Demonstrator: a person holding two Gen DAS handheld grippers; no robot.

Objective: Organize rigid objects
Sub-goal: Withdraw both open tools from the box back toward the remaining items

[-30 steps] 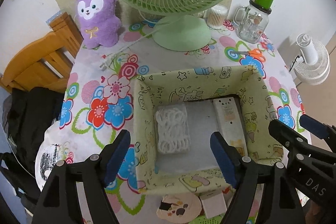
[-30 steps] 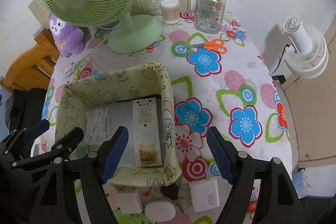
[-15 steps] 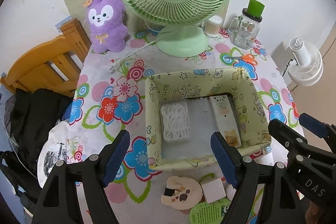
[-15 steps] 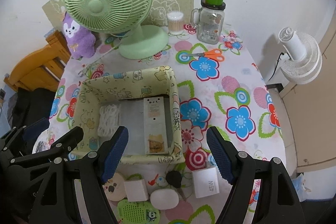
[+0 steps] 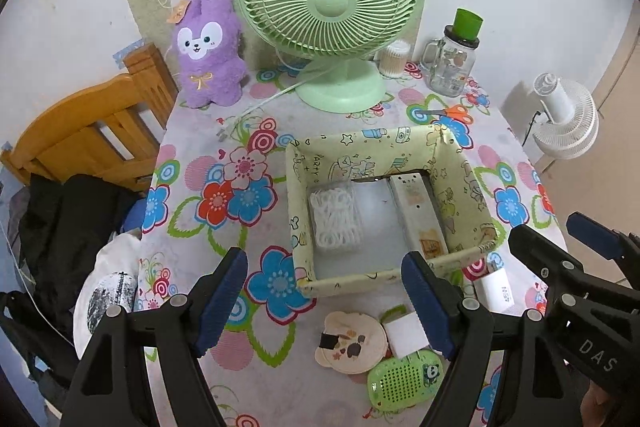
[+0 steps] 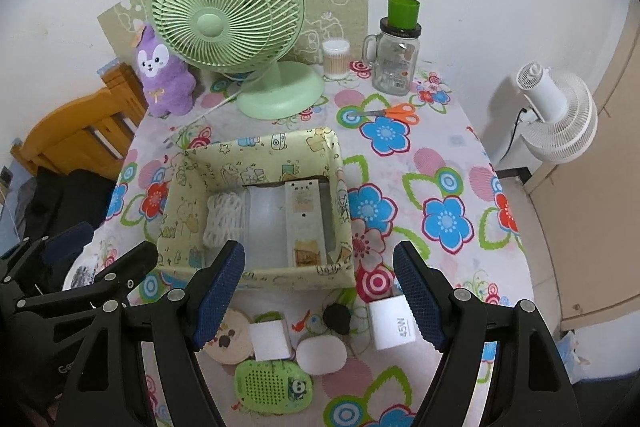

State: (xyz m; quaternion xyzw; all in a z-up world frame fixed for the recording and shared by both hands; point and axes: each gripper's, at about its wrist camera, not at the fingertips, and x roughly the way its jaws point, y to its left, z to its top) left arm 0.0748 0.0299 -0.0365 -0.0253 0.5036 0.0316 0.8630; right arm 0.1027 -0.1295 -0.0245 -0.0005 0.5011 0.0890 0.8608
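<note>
**Two grippers apart above a flowered surface**

Both the left gripper [image 5: 324,303] and the right gripper [image 6: 318,297] hang with blue-padded jaws spread wide and nothing between them.

Nearest, along the front edge of the surface [image 6: 452,163] with its bright flower-print cloth, lies a cluster of small items: a green perforated plastic case with a panda picture [image 6: 272,385], a round beige bear-faced disc [image 5: 351,341], a white cube [image 6: 270,340], a white oval box [image 6: 321,352], a small black lump [image 6: 337,315] and a white charger block marked 45W [image 6: 390,325].

Just behind them sits a pale yellow cartoon-print fabric box [image 6: 256,275], open at the top. Inside, a coil of white cord [image 6: 222,217] lies at its left and a long white remote control [image 6: 304,221] along its right wall.

Farther back, orange-handled scissors [image 6: 394,113] lie flat on the cloth. Along the far edge stand a green desk fan [image 6: 228,23], a purple plush rabbit [image 6: 162,73], a clear tub of cotton swabs [image 6: 336,59] and a glass handled jar with a green cup on its lid [image 6: 394,57].

Beyond, a wooden chair [image 5: 84,131] stands at the left, a white fan [image 6: 558,115] at the right, against a white wall.
</note>
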